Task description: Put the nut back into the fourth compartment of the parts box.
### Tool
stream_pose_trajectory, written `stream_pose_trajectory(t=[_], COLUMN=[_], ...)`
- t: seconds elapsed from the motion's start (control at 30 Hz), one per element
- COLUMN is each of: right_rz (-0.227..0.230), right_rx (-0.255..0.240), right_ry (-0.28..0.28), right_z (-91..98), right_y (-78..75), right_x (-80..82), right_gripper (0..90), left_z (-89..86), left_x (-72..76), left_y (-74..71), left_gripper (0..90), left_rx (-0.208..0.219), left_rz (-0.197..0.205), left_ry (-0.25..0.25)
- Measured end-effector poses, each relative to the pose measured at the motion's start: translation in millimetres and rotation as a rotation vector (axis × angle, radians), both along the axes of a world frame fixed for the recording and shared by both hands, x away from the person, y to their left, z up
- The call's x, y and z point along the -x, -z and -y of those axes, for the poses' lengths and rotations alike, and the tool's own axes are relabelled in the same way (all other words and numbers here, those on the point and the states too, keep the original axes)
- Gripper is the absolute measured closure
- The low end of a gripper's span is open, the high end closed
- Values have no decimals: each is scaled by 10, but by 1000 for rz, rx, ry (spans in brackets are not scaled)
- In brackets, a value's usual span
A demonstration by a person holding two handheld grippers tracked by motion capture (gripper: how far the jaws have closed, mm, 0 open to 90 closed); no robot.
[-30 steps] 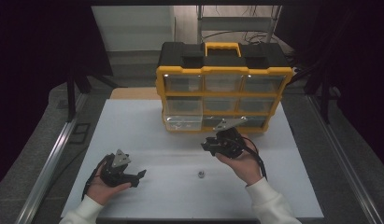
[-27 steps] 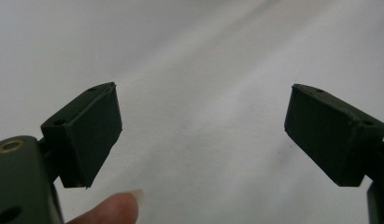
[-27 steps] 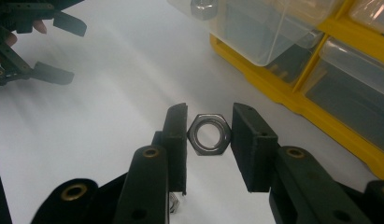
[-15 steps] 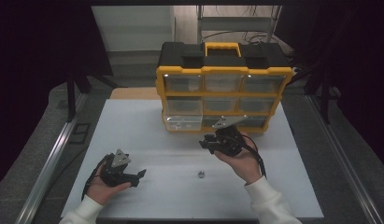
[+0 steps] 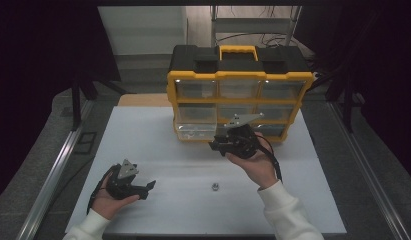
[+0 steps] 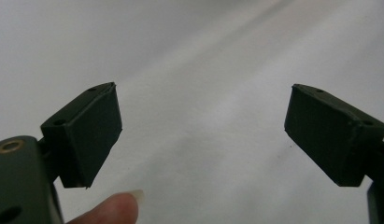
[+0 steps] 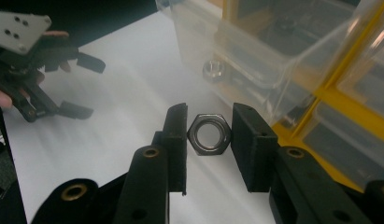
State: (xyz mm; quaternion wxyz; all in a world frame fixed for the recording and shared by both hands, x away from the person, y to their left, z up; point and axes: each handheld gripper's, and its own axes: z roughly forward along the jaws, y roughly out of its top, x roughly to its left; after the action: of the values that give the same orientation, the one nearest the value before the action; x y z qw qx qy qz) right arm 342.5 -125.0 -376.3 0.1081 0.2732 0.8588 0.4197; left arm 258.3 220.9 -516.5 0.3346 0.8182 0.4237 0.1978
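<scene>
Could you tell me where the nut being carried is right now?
The hex nut sits clamped in the right hand-held gripper, just before the yellow organizer's pulled-out clear drawer.

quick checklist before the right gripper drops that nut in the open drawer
1. Nut held: the right gripper has the hex nut between its pads, flats against both. Ok.
2. Drawer open: the clear drawer at the lower left of the yellow organizer is pulled out. Ok.
3. Gripper over the drawer: in the high view it sits just right of the drawer, not above it. Not ok.
4. Left gripper out of the way: open, low on the white table, far from the drawer. Ok.
5. Spare nut on the table: clear of both hands. Ok.
6. Room left inside the drawer: cannot tell.
</scene>
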Motion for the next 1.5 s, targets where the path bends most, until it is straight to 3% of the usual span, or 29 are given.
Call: stream_pose_trajectory(t=[0.4, 0.9, 1.5], right_rz=[31, 39, 44], right_rx=[-12, -36, -26], right_ry=[-3, 14, 64], right_z=[-69, -121, -326], right_y=[-231, -355, -454], right_x=[-67, -193, -519], right_gripper=[679, 679, 679], left_z=[0, 3, -6], left_x=[2, 4, 4], left_y=[-3, -12, -15], left_gripper=[119, 119, 119], left_rx=[1, 8, 4], left_rz=[0, 0, -1], left_ry=[2, 4, 8])
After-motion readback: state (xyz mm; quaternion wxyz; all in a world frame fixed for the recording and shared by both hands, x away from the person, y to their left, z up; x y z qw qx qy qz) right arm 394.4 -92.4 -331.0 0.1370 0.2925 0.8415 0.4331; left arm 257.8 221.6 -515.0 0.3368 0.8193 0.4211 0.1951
